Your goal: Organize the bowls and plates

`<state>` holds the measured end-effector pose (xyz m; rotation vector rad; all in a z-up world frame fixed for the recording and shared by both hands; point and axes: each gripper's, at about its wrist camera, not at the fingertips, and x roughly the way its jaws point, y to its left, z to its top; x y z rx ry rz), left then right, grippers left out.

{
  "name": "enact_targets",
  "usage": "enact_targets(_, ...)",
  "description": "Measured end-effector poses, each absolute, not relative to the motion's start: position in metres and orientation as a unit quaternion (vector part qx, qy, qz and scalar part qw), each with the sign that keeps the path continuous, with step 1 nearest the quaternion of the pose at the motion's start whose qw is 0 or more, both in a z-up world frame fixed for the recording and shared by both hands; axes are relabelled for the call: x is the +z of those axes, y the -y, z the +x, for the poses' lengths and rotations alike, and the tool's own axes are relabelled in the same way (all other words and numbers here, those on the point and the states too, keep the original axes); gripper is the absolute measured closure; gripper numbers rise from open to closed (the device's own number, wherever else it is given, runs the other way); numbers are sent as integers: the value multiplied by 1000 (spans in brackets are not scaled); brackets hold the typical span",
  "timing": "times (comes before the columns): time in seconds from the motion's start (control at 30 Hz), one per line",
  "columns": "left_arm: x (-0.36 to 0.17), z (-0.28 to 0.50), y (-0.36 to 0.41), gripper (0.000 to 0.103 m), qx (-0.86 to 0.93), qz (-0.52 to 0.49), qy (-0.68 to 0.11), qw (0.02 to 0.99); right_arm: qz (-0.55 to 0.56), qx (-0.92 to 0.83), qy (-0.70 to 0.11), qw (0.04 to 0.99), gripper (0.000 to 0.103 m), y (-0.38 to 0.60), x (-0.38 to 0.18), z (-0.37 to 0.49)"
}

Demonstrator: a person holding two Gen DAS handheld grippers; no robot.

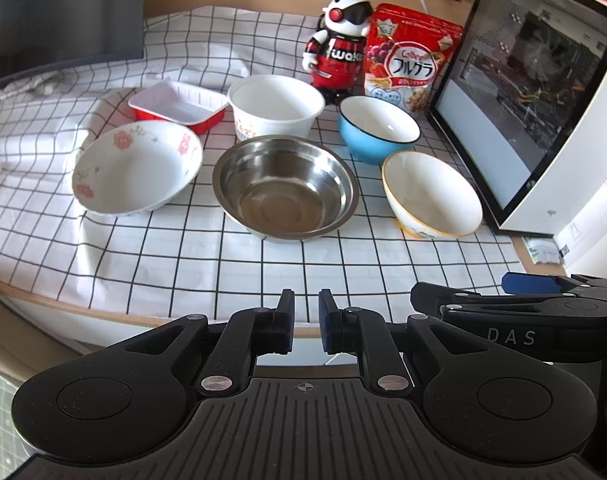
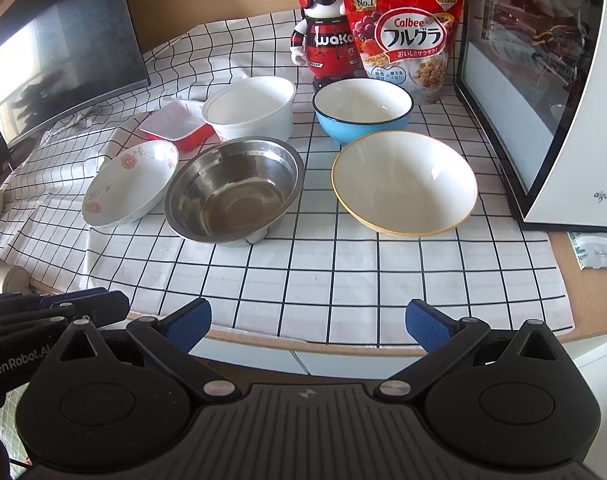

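Both sets of jaws held nothing: the left gripper (image 1: 306, 322) stood nearly closed, only a narrow gap between its pads, while the right gripper (image 2: 306, 324) was spread wide. Each hovered at the bottom of its frame, over the near edge of the checked tablecloth (image 2: 303, 280), well apart from the dishes.

Nothing looked sorted yet. At mid-frame the floral dish (image 2: 131, 182), steel bowl (image 2: 233, 196) and yellow-rimmed bowl (image 2: 403, 184) lay in a loose front row. Behind them sat the red tray (image 2: 179, 126), white tub (image 2: 251, 110) and blue bowl (image 2: 363, 110), every one separate and unstacked. Along the upper frame stood a toy figure (image 2: 323, 32) and cereal bag (image 2: 407, 36). By my reading, all the stacking or grouping remained to do.
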<state>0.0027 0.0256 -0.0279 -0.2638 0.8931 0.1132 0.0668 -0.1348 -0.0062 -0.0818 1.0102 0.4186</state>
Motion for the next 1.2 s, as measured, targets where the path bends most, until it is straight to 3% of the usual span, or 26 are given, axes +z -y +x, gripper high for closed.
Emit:
enact_targets(0.37, -44, 13, -104, 87, 14, -243, -408, 880, -6, 224, -418, 880, 0, 94, -3, 95)
enact_targets(0.7, -72, 58, -141, 87, 27, -247, -379, 892, -125, 285, -393, 865, 0, 58, -11, 160)
enact_targets(0.9, -89, 91, -157, 86, 61, -309, -401, 860, -187, 342, -417, 821, 0, 29, -41, 218)
enact_targets(1.1, -102, 110, -162, 86, 110, -338, -415, 838, -182, 405, -461, 768, 0, 11, -70, 257)
enact_targets(1.2, -108, 122, -159, 85, 116, -340, -423, 832, -220, 405, -455, 762, 9, 1, -84, 266)
